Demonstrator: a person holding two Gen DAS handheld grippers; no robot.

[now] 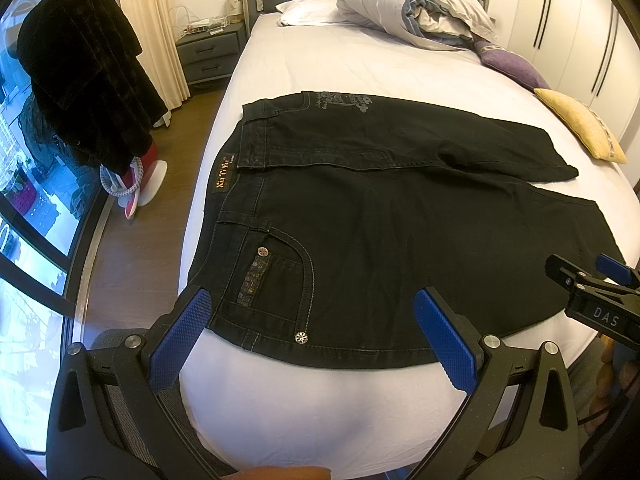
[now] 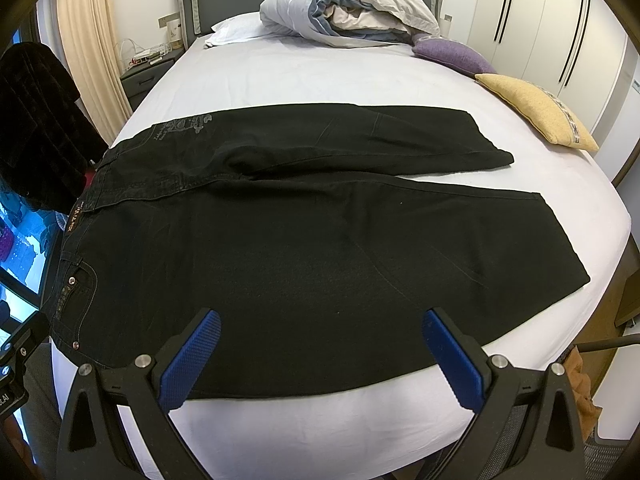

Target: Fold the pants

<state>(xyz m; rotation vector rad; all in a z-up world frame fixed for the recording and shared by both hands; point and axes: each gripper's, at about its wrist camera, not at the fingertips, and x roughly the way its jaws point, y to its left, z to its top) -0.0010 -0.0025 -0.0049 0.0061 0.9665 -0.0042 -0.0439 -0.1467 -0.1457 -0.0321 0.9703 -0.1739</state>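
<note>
Black jeans (image 1: 380,216) lie flat across the white bed (image 1: 320,420), waistband to the left, both legs spread to the right, the far leg partly lying over the near one. My left gripper (image 1: 316,332) is open and empty, above the near hip pocket at the bed's front edge. My right gripper (image 2: 320,356) is open and empty, above the near leg of the jeans (image 2: 320,248). The right gripper (image 1: 592,292) also shows at the right of the left wrist view.
A rolled duvet (image 1: 416,4) and pillows lie at the headboard. A purple cushion (image 1: 516,68) and a yellow cushion (image 1: 580,120) sit on the right side. A dark garment (image 1: 84,80) hangs at left above the wood floor. Wardrobes (image 2: 560,20) stand at right.
</note>
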